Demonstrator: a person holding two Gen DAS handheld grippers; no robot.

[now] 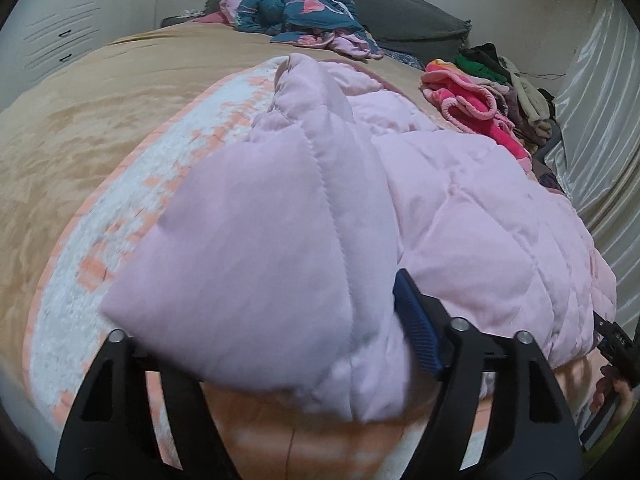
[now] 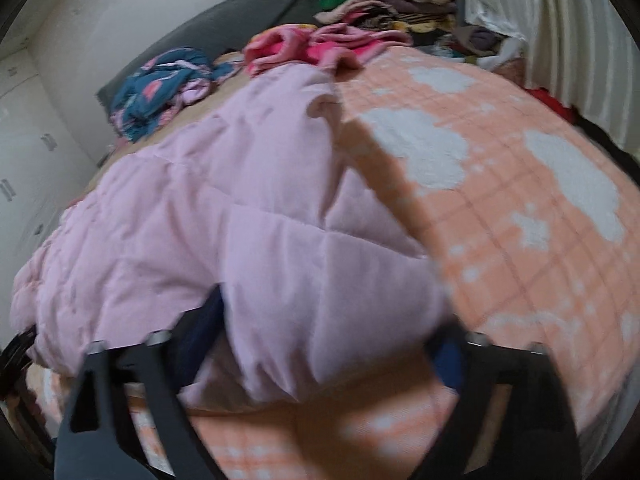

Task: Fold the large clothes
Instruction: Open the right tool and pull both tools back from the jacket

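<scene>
A large pale pink quilted garment (image 1: 460, 216) lies on an orange-and-white blanket (image 1: 132, 220) on the bed. My left gripper (image 1: 276, 344) is shut on a thick fold of the pink garment and holds it raised; one blue pad (image 1: 416, 324) shows at the right, the other is hidden by cloth. In the right wrist view my right gripper (image 2: 328, 344) is shut on another bunched edge of the same garment (image 2: 200, 208), lifted over the blanket (image 2: 500, 208). The right wrist view is blurred. The right gripper also shows at the left wrist view's right edge (image 1: 612, 340).
A teal flamingo-print bundle (image 1: 296, 8) lies by the grey headboard (image 1: 404, 16). A pile of pink, green and beige clothes (image 1: 480, 92) sits at the far right of the bed beside a white curtain (image 1: 600, 140). A tan bedspread (image 1: 100, 112) covers the left.
</scene>
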